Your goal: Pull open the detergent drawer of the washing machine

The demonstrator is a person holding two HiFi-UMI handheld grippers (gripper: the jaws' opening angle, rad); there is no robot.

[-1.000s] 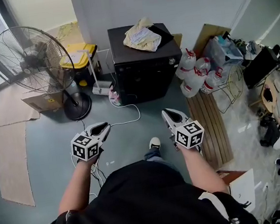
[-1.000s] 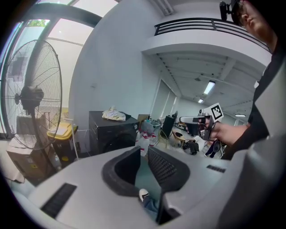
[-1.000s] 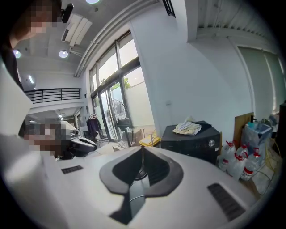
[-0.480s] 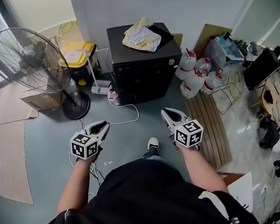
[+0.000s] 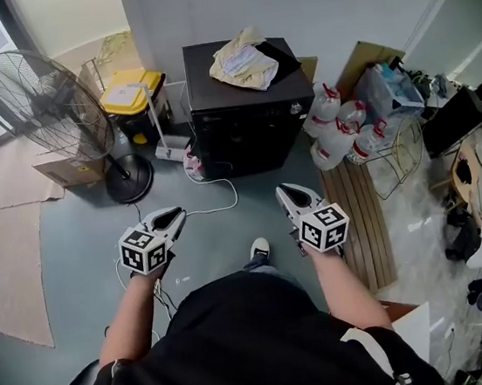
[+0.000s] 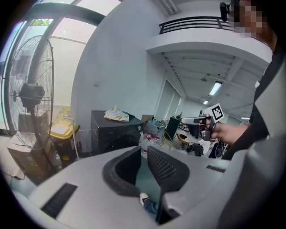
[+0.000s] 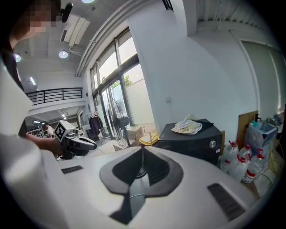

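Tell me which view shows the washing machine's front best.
The right gripper view: the washing machine faces the camera almost level, its knob plain. The head view looks steeply down, mostly on its top and the cloth there. The left gripper view shows it small and dark.

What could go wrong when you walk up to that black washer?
1. A white cable lies on the floor between the shoe and the washer. It could trip the person.
2. Bottles crowd the washer's right side. The right claw might knock them over.
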